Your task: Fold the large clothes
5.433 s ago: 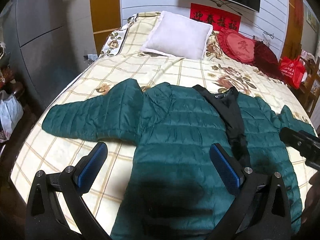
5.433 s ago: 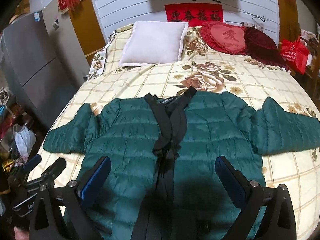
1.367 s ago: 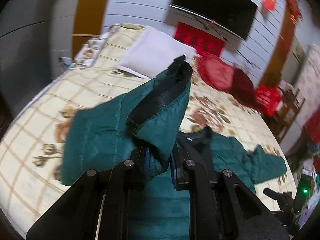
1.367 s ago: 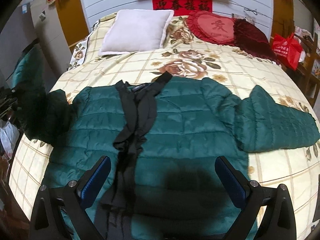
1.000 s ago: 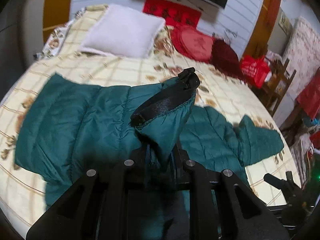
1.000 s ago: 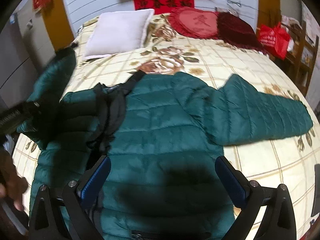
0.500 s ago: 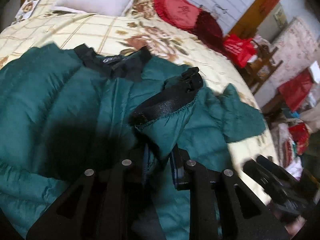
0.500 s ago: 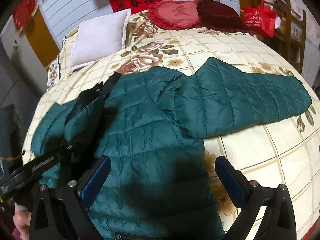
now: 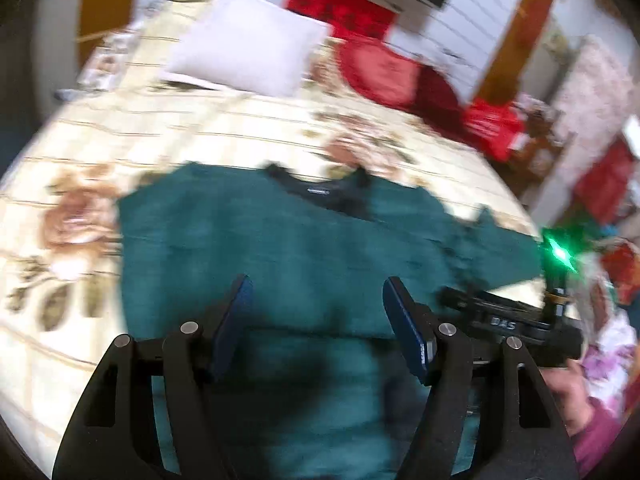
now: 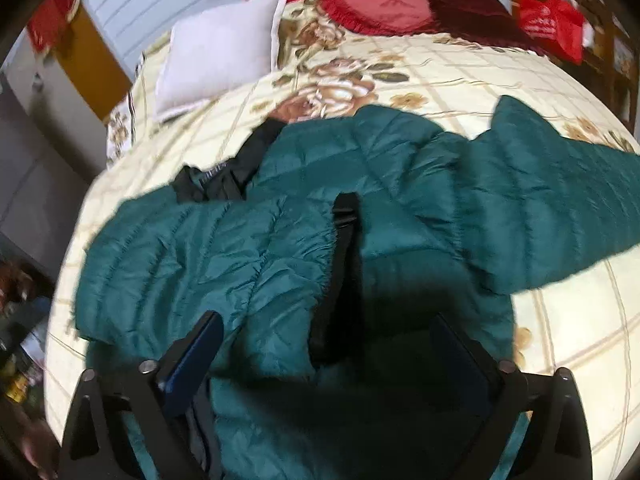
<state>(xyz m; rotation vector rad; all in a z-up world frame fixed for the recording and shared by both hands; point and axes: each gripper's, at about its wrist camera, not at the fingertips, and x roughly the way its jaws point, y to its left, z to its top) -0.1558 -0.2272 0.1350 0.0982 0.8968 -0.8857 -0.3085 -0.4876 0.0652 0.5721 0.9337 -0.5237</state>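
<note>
A dark green puffer jacket [image 10: 400, 184] lies spread on the bed. Its left sleeve [image 10: 224, 248] is folded across the body, black cuff [image 10: 346, 240] near the middle. The other sleeve [image 10: 552, 200] stretches out to the right. My right gripper [image 10: 328, 356] hovers low over the folded sleeve's end, jaws closing, pads clear of the fabric. In the blurred left wrist view, my left gripper [image 9: 318, 312] stands above the jacket [image 9: 280, 240], jaws opening and nothing between them. The black collar [image 9: 320, 194] shows beyond it.
The floral checked bedspread [image 10: 560, 320] surrounds the jacket. A white pillow [image 10: 220, 52] and a red heart cushion [image 10: 380, 4] sit at the head. A red bag [image 10: 552, 24] is at the far right. The right tool's black body [image 9: 508, 322] and a hand [image 9: 568, 384] sit beside the left gripper.
The left gripper carried the sleeve across the jacket, let go and opened; the sleeve now lies folded on the body. The right gripper sank toward the jacket and its fingers narrowed.
</note>
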